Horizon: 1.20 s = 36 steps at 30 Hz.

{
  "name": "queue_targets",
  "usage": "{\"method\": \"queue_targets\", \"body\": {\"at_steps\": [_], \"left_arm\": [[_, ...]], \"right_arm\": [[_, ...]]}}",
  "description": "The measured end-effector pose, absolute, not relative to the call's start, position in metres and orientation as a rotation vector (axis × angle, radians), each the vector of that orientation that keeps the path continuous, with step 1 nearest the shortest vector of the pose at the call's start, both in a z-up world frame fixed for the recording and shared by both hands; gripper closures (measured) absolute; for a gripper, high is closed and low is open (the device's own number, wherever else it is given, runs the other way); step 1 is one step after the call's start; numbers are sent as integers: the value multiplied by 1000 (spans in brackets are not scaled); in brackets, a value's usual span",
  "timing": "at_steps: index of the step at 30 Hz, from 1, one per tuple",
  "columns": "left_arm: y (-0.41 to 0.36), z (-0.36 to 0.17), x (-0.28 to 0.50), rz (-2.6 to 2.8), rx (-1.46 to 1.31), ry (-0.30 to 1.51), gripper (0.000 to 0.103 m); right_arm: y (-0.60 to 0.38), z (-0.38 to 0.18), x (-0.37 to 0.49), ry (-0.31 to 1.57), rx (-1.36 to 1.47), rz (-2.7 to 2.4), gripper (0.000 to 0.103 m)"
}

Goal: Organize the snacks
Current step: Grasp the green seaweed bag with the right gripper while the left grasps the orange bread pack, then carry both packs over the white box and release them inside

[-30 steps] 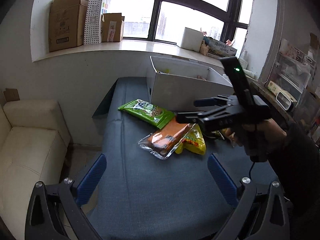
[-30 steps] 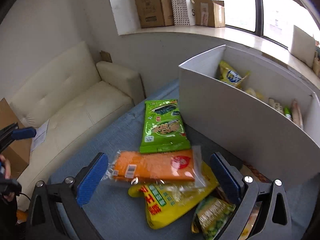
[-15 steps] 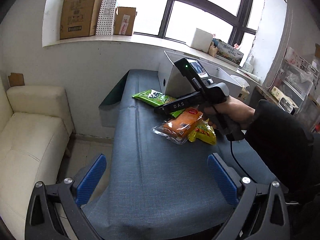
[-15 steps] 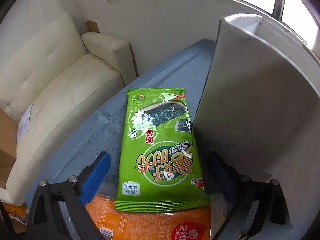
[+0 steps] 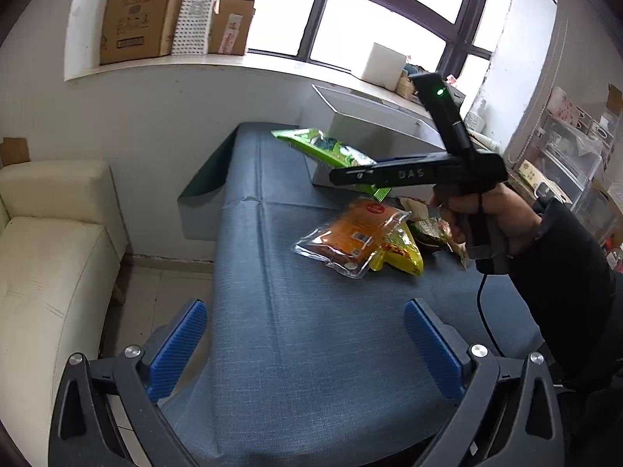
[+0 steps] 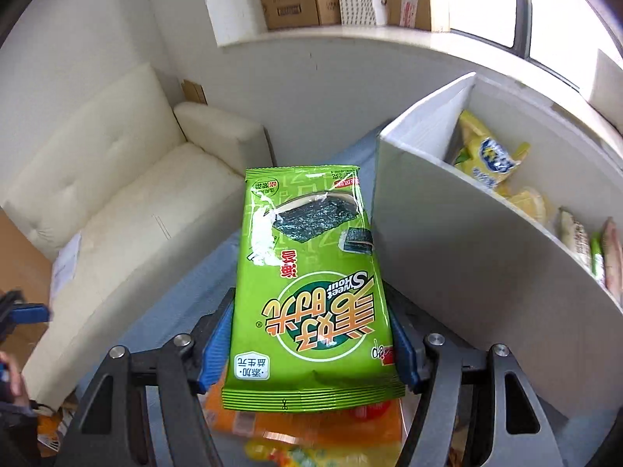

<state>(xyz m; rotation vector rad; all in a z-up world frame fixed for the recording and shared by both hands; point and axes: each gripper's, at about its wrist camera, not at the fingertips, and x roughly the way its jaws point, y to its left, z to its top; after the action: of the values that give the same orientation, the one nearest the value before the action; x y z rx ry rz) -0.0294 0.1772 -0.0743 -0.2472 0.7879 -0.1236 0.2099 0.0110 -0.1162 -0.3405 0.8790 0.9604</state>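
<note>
My right gripper (image 6: 309, 344) is shut on a green seaweed snack bag (image 6: 307, 280) and holds it lifted above the blue table, left of the white storage box (image 6: 459, 257). The same bag (image 5: 327, 148) shows in the left wrist view, held by the right gripper (image 5: 350, 175) near the box (image 5: 370, 116). An orange packet (image 5: 346, 233) and a yellow packet (image 5: 401, 253) lie on the table. My left gripper (image 5: 307, 334) is open and empty over the near table end.
The box holds yellow snack bags (image 6: 490, 159) and several other packets (image 6: 584, 241). A cream sofa (image 6: 128, 186) stands left of the table. Cardboard boxes (image 5: 144, 11) sit on the window sill. Shelving with clutter (image 5: 572, 148) is at the right.
My right gripper closed on the green seaweed bag and lifted it off the table. The left gripper drew back and stayed open.
</note>
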Motion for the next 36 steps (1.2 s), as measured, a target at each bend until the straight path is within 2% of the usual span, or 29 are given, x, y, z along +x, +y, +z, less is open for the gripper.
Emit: {"method": "queue_targets", "body": {"at_steps": [11, 20, 27, 28, 29, 30, 32, 36], "left_arm": [[120, -88, 74, -403, -52, 886, 0], [97, -119, 155, -538, 39, 1004, 0], [100, -139, 168, -565, 48, 1005, 1], [100, -138, 166, -563, 52, 997, 3], [103, -137, 165, -565, 33, 987, 20], [106, -135, 165, -572, -10, 986, 32], [111, -131, 162, -541, -19, 974, 40], [114, -123, 150, -514, 12, 958, 41]], "right_arm": [[-126, -64, 140, 773, -164, 910, 31], [-225, -80, 103, 800, 6, 776, 31], [-249, -83, 93, 801, 54, 743, 31], [-246, -84, 93, 805, 55, 743, 31], [-244, -85, 94, 807, 54, 742, 31], [-243, -86, 94, 809, 53, 740, 31], [-240, -90, 94, 816, 51, 747, 31], [-233, -95, 94, 820, 46, 758, 31]]}}
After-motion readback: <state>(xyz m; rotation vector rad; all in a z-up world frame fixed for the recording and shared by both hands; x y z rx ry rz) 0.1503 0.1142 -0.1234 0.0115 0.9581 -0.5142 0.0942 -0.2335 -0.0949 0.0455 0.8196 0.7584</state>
